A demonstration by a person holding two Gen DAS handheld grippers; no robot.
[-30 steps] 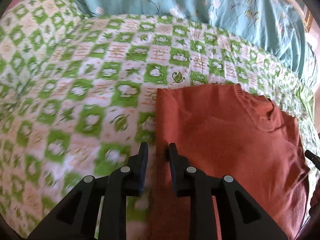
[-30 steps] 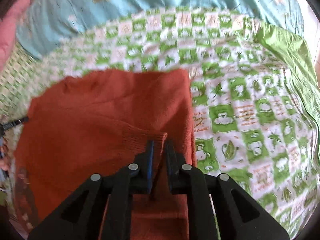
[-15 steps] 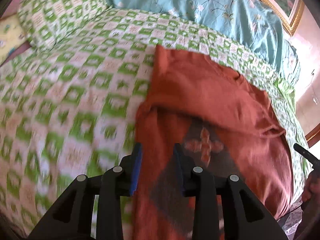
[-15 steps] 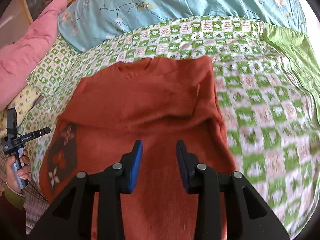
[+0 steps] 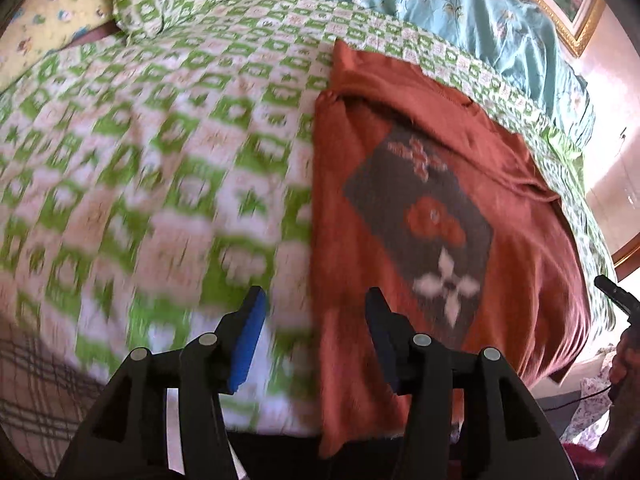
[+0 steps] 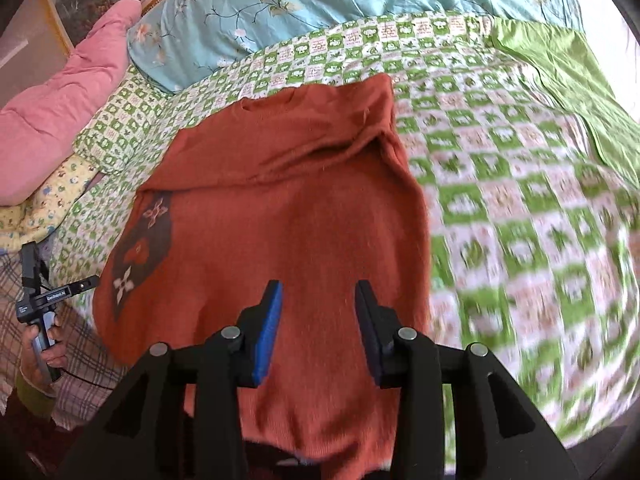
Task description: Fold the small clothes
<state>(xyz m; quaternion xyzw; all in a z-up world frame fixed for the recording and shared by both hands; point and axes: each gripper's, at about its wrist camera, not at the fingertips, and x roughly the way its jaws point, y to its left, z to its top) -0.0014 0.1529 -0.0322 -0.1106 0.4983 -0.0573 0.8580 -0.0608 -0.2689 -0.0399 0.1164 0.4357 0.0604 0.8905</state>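
hovering wide apart and holding nothing, the right gripper (image 6: 316,320) hung above the near middle of the rust sweater (image 6: 280,216), which lay spread on the green checked bedspread (image 6: 520,200) with its hem draped over the near edge. the left gripper (image 5: 316,328), equally wide and empty, straddled the sweater's left edge (image 5: 320,240). sleeves looked already folded in across the chest. a clean next fold would likely mean pinching both hem corners evenly, lifting together, and carrying them far toward the collar (image 6: 272,100) without dragging.
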